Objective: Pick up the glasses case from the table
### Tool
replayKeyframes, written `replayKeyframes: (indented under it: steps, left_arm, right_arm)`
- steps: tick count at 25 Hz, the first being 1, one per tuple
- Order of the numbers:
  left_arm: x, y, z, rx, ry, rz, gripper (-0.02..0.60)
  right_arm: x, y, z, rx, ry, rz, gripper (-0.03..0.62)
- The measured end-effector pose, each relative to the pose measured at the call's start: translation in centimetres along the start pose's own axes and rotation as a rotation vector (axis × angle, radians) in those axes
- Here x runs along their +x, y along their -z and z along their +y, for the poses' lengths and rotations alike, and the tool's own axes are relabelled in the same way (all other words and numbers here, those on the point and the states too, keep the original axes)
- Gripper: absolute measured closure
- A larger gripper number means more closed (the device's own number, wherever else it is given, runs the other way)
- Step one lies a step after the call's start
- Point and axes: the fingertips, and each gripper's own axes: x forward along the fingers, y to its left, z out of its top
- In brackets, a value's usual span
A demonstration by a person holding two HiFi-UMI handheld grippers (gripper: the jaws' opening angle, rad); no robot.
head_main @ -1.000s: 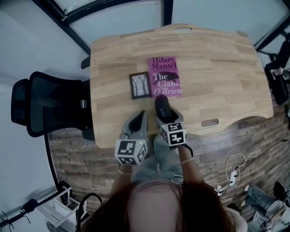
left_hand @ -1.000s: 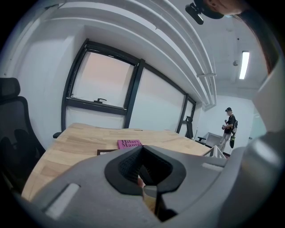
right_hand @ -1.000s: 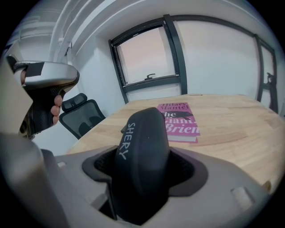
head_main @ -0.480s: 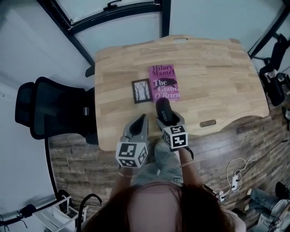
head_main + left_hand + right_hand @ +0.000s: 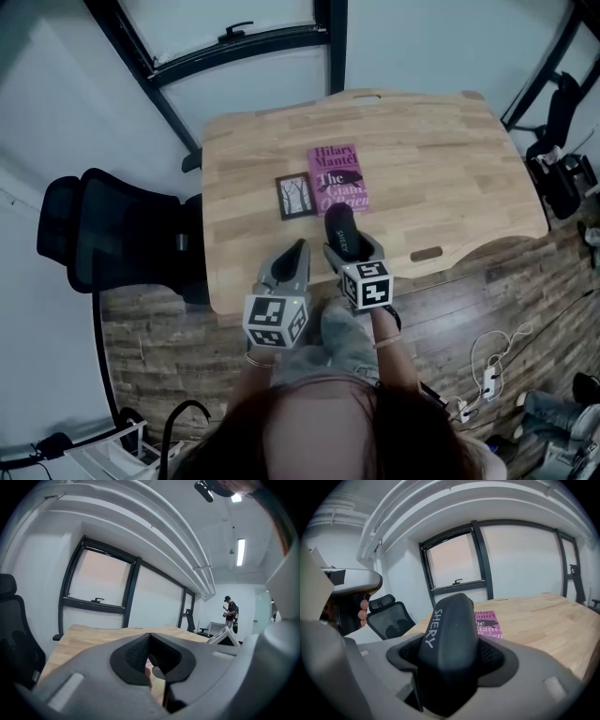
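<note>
Over table (image 5: 450, 159) edge | right gripper (image 5: 352, 249) clamps glasses case (image 5: 341, 225), base hidden | left gripper (image 5: 296, 251) jaws together

Right gripper (image 5: 350, 247) clamps black glasses case (image 5: 339, 223) near pink book (image 5: 337, 174).

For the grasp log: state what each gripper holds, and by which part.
Right gripper: shut on the black glasses case, jaws pressing its two long sides. Left gripper: shut, empty.
</note>
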Motion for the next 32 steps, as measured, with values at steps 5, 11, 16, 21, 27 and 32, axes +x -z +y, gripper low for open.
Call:
replayKeyframes:
  steps: [5,11,16,21,27,32]
  left_arm:
    - [-1.2,-0.8,-0.6,0.018,0.023,-0.022,0.573]
    - [-2.4,-1.6,-1.0,0.029,0.037,-0.045,0.572]
    - [-3.5,-1.9,-1.1,0.036,0.053,-0.058,0.572]
    - [-4.4,-2.3,-1.0,0.038,0.064,-0.077,0.572]
    - [-4.8,-2.7,-1.2,0.041,0.074,-0.091,0.572]
    - [-4.6,-2.6,-1.2,0.043,0.07,-0.091,0.572]
  right_arm:
    - [-1.3,-1.0,0.7,-0.003,0.011,-0.036,0.25]
    - [-3.1,-2.1,1.4,-0.001,0.016,-0.074,0.25]
    - [-4.4,-2.9,2.2,-0.006,0.024,-0.102,0.25]
    - [-5.1,-3.4,3.2,-0.014,0.03,-0.121,0.25]
    - [-6.2,-4.1,4.0,-0.028,0.031,-0.145,0.25]
    - [-7.0,-4.5,4.0,-0.036,0.034,-0.162,0.25]
